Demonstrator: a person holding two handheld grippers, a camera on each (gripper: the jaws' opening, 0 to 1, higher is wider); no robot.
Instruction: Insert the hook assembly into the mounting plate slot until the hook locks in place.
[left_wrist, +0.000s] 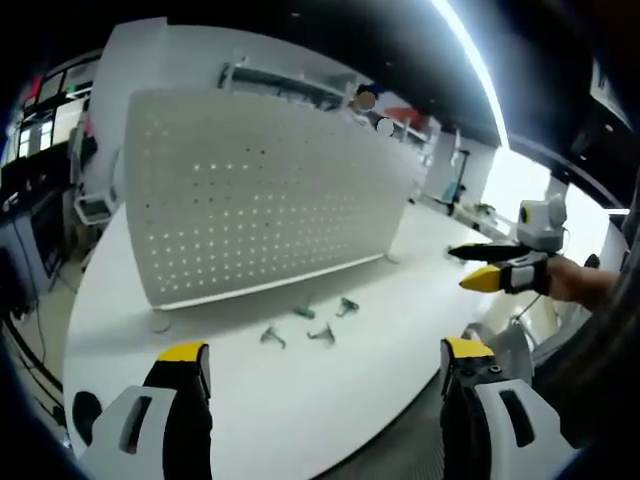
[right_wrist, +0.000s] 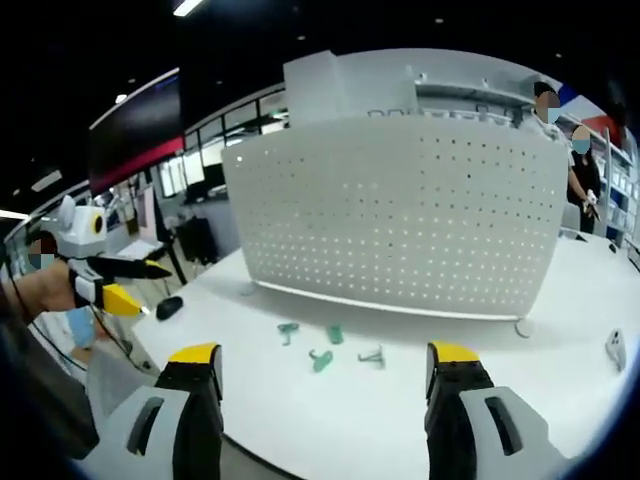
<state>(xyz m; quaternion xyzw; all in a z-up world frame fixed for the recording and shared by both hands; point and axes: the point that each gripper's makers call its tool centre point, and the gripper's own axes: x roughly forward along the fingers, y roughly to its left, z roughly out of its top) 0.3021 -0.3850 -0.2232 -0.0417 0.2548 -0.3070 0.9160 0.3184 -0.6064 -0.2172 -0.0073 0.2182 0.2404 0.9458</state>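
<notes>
Table: a broad white tabletop is seen in both views; all the task's things rest on it.
Pegboard: a large white perforated panel is stood upright on the table, its long axis running along the table and its holed face turned toward both grippers. It is judged to be the mounting plate.
Hooks: four small pale green hooks are scattered flat on the table just in front of the pegboard's lower edge, near one another but apart. In the left gripper view they lie at. They are too small for the direction of each bent end to be told; their long axes lie roughly flat on the tabletop.
Left gripper: its yellow-tipped jaws are spread wide with nothing between them. It is held back from the hooks, above the table's near edge.
Right gripper: its jaws are also parted and empty, held short of the hooks. It is seen from the side in the left gripper view.
Step in hand: judged as the very start; no hook is grasped and none is mounted on the pegboard.
Next move: one gripper is to be lowered over a single hook and closed on it, so that its locking end can be turned toward the pegboard's holes.
</notes>
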